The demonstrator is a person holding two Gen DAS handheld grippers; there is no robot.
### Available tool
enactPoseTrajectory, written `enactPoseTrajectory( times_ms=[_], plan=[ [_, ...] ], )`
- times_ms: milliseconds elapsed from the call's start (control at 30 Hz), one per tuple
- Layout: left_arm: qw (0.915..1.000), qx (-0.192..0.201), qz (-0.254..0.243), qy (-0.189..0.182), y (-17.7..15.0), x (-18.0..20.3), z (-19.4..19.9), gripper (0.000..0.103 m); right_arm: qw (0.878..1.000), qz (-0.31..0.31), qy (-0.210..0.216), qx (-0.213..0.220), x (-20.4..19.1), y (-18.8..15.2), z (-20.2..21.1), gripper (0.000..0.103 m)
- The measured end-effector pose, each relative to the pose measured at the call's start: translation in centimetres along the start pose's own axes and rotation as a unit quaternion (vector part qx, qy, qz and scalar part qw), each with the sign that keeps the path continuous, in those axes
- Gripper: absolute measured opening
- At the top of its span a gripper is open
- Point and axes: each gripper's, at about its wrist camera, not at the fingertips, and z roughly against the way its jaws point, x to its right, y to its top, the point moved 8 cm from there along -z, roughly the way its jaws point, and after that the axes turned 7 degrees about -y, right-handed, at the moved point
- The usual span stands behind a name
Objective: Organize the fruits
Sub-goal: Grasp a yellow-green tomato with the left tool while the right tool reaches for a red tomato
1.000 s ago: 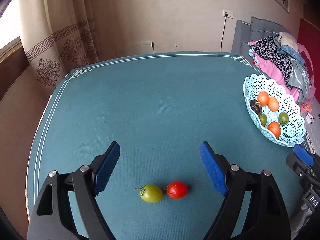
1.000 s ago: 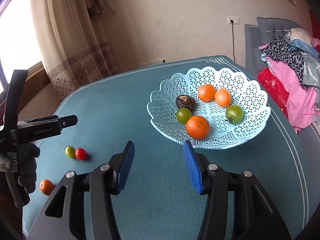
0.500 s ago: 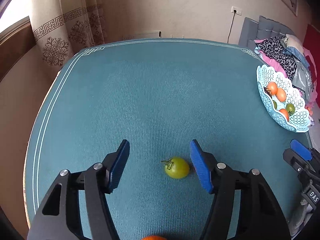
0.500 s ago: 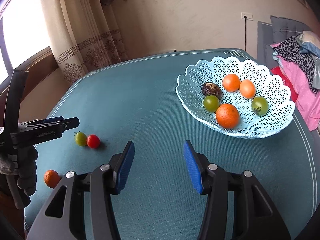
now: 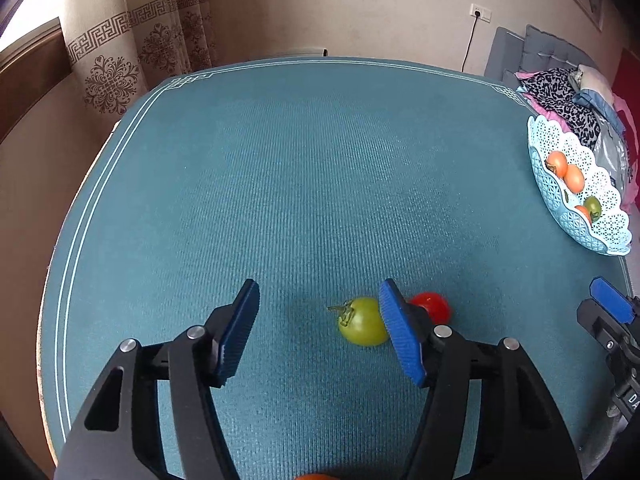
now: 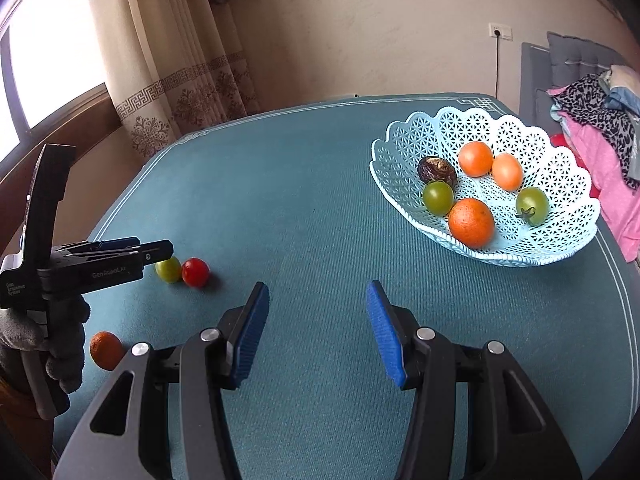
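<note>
Green tomato [image 5: 363,321] between spread left tongs [image 5: 318,328], against right pad; right tongs [image 6: 316,330] apart.

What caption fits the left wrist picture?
Open left tongs reach toward a green tomato beside a red tomato on teal cloth.

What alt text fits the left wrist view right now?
Open left tongs straddle a green tomato on a teal table, their right pad between it and a red tomato. A blue basket of fruit sits far right.
</note>
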Motion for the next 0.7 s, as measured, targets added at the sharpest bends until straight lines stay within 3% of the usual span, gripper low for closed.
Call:
enactPoseTrajectory(
  times_ms=[133,300,433,700],
  plan=[
    [0.9999,0.006,0.002,0.015,-0.3,-1.0,0.7,0.064,1.0,-0.001,0.002,0.0,-0.1,-0.1,0.0,0.051],
    [0.9955,0.025,0.033,0.085,-0.6,-4.6,2.1,0.064,1.0,-0.001,0.004,0.002,-0.2,-0.1,0.1,0.051],
    [0.9959,0.033,0.051,0.066,-0.9,-5.0,3.0,0.064,1.0,0.005,0.008,-0.002,-0.7,-0.3,-0.2,0.051],
    [0.9995,0.029,-0.01,-0.009,-2.2,0.8,3.5,0.064,1.0,0.006,0.007,-0.007,-1.1,-0.7,-0.5,0.051]
  ],
)
